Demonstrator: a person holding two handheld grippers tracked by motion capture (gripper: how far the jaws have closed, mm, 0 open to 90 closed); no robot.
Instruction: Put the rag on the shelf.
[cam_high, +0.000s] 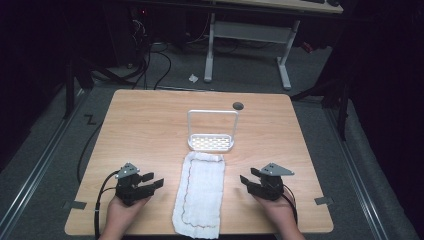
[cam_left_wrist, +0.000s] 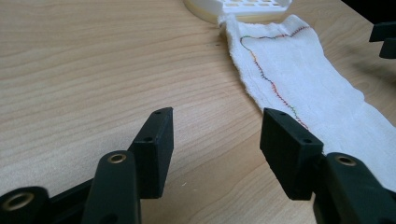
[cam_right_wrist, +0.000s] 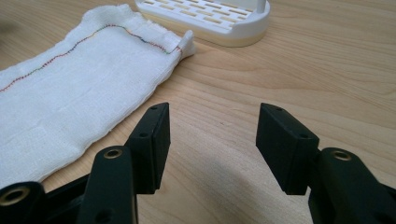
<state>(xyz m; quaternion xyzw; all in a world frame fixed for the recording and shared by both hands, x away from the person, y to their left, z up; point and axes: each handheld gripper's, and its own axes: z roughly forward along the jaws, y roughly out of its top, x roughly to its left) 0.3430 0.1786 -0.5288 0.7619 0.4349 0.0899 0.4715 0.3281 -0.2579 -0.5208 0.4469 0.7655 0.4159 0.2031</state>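
Though both tongs (cam_high: 151, 180) (cam_high: 248, 179) wide open w/ nothing held, white rack (cam_high: 210, 142) empty.

White cloth (cam_high: 199, 194) with multicoloured stitching, white slotted rack (cam_high: 211, 142), black tongs (cam_left_wrist: 215, 140)

Nothing readable here, no labels, brands or numbers on anything as far as I can see.
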